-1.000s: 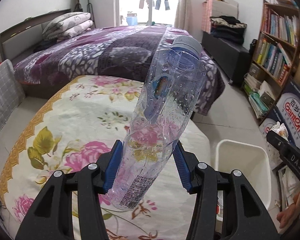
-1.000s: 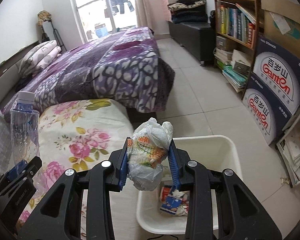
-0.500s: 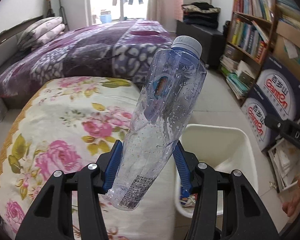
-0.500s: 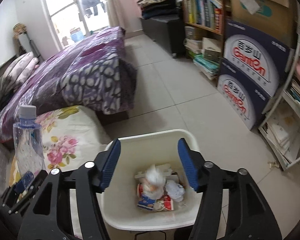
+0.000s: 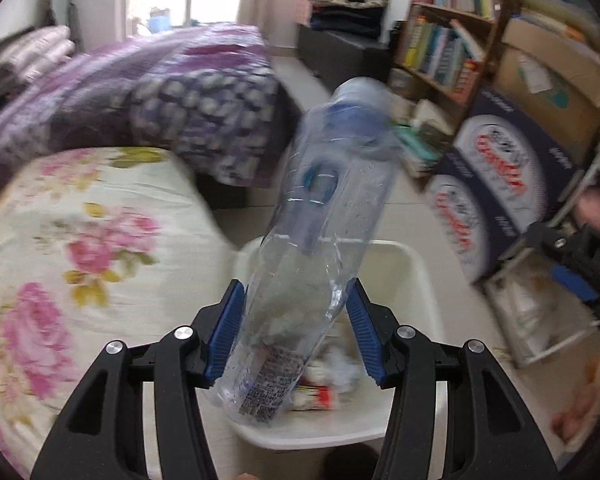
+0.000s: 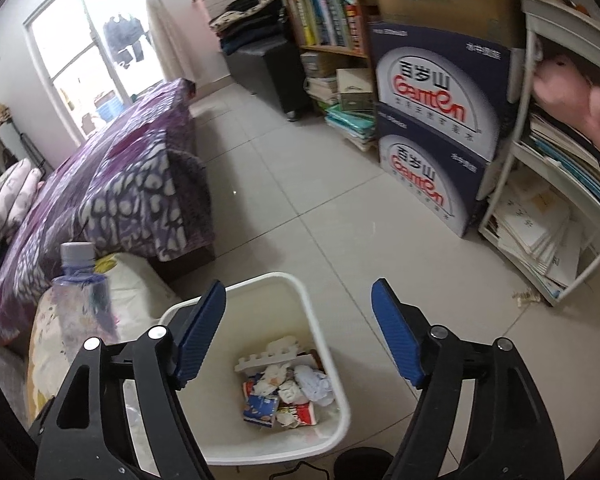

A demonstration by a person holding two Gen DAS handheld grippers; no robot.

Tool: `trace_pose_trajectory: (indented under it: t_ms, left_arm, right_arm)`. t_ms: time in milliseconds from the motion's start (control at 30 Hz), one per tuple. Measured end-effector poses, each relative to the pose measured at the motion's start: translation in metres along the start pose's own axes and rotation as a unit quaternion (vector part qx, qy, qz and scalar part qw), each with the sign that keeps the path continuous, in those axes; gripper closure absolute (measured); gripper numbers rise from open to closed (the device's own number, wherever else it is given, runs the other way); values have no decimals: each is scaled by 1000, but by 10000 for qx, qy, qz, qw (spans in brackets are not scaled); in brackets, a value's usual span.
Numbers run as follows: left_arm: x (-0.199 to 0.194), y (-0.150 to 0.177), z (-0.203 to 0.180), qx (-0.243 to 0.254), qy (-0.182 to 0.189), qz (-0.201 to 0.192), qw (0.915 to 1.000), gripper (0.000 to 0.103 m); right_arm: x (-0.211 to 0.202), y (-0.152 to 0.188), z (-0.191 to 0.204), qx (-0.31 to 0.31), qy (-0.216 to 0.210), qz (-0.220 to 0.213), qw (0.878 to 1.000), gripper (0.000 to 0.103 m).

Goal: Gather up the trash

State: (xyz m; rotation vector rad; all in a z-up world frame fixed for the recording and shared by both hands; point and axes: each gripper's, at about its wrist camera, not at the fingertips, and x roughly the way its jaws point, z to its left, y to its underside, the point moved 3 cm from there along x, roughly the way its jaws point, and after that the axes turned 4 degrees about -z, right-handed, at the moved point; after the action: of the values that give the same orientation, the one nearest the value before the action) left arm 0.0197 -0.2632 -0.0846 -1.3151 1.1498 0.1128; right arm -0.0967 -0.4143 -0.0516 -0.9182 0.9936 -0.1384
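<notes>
Your left gripper (image 5: 296,332) grips the bottle (image 5: 316,248) near its base, cap tilted up, right over the bin (image 6: 328,360). Your right gripper (image 6: 300,332) gapes wide, holding nothing. Centre the bottle over the trash (image 6: 288,392), then let go low so it won't bounce out.

bottle (image 5: 320,248): clear glossy plastic | bin (image 6: 324,344): smooth white plastic | floor (image 6: 300,200): glossy tile | bedspread (image 5: 100,240): matt cloth

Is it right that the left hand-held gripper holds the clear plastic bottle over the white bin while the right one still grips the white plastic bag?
Not quite. The right hand-held gripper is open and empty in the right wrist view. The left hand-held gripper does hold the clear plastic bottle over the white plastic bin.
</notes>
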Motion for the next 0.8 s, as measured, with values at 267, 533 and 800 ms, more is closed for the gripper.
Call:
trace_pose_trajectory:
  t_ms: [267,533,800]
  left_arm:
    - [-23,3,-32,493,55,-345,9982,19]
    - [-89,9,1,472,-1006,-1315,9851,7]
    - [-132,21,46,255,-1951,-1625,9669,7]
  right_arm:
    - [-27,-5,-16,-192,362,-562,9976,14]
    - [-70,19,15,-776,436,-1148,9894,7]
    - [-96,54,55,-1091,304,-1464,9827,7]
